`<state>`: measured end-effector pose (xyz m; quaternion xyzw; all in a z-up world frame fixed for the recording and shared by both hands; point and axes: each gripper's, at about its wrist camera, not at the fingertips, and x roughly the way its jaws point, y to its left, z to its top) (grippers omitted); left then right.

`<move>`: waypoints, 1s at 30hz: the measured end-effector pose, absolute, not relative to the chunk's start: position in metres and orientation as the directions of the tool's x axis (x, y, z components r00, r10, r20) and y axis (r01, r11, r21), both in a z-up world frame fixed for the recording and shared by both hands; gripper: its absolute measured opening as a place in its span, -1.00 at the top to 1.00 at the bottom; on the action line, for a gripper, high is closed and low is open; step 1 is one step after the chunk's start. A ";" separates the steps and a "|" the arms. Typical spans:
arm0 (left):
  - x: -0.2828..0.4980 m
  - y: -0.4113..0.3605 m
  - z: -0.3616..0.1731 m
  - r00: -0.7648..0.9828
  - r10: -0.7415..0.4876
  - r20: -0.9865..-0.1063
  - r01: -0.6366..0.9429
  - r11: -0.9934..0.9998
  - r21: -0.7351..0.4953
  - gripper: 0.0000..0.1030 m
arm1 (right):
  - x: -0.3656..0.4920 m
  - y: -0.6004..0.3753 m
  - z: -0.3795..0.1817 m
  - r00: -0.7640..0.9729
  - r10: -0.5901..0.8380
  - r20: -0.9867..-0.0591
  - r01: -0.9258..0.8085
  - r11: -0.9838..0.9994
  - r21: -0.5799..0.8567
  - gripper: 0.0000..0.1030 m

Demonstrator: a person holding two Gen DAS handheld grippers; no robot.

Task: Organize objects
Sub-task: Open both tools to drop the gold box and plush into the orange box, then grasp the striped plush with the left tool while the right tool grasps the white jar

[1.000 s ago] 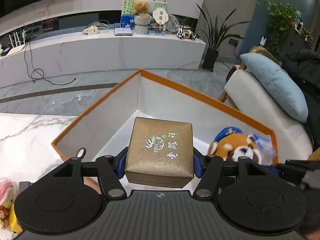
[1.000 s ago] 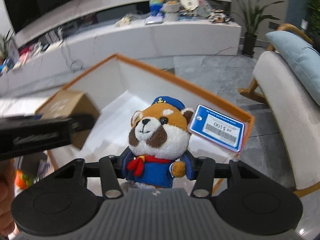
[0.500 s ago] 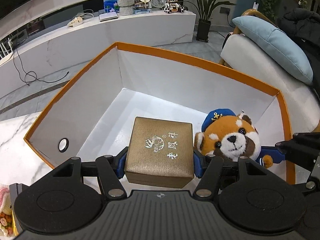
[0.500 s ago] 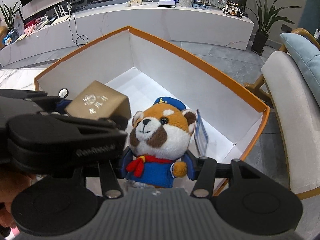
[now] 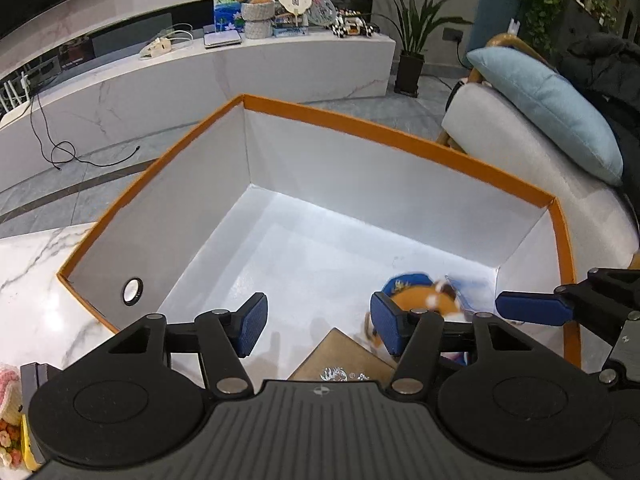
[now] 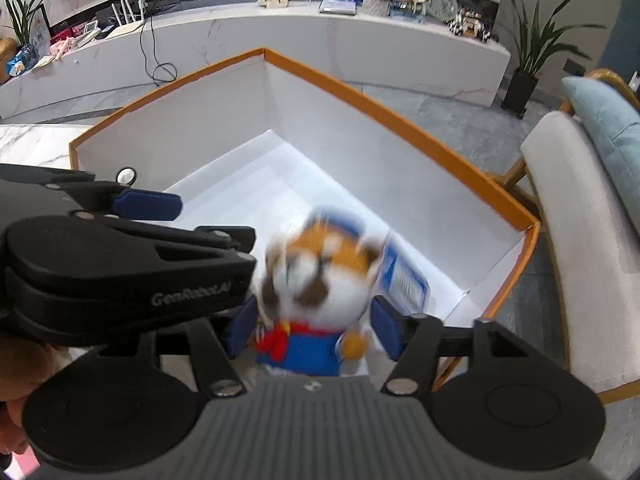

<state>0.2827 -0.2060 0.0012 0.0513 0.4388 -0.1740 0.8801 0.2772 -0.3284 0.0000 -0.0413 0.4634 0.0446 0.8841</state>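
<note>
The red panda plush (image 6: pixel 316 280) is motion-blurred between the right gripper (image 6: pixel 312 326), whose jaws are opening with the pads already off its sides, so it looks released and dropping into the orange-rimmed box (image 5: pixel 400 144), toward the box's near right corner. Its blue tag (image 6: pixel 404 280) flaps beside its head. The gold gift box (image 5: pixel 344 360) sits tilted, low in the box near its front wall, just below the left gripper (image 5: pixel 318 322); the log has those jaws closing slightly, yet nothing is between them and the pads (image 5: pixel 252 324) are clear of it, so it is let go.

Risks now: the plush looks set to land just beside the gift box, and could bounce onto it or end up leaning on the box's wall. The grippers crowd together over the box's near edge; pulling either out carelessly could knock the other, or catch the orange rim and shift the box on the marble table (image 5: pixel 36 272).
</note>
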 end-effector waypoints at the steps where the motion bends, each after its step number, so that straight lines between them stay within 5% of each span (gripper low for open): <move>1: 0.282 -0.204 0.003 0.565 -0.264 -0.782 0.344 0.936 -0.068 -0.31 | 0.277 -0.329 0.002 0.574 0.041 -0.818 -0.114 0.993 -0.030 -0.33; 7: 0.273 -0.179 0.028 0.643 -0.305 -0.702 0.296 0.945 -0.139 -0.31 | 0.270 -0.329 0.014 0.639 0.067 -0.766 -0.126 0.992 -0.019 -0.35; 16: 0.226 -0.110 0.051 0.739 -0.289 -0.608 0.297 0.951 -0.091 -0.41 | 0.241 -0.315 0.052 0.767 0.183 -0.616 -0.233 0.972 -0.001 -0.35; 26: 0.171 -0.039 0.010 0.672 -0.309 -0.673 0.363 0.929 -0.064 -0.46 | 0.185 -0.266 0.059 0.749 0.373 -0.547 -0.495 0.864 -0.088 -0.36; 30: 0.158 -0.025 -0.018 0.619 -0.314 -0.720 0.393 0.917 -0.062 -0.46 | 0.172 -0.237 0.043 0.690 0.452 -0.566 -0.622 0.770 -0.144 -0.58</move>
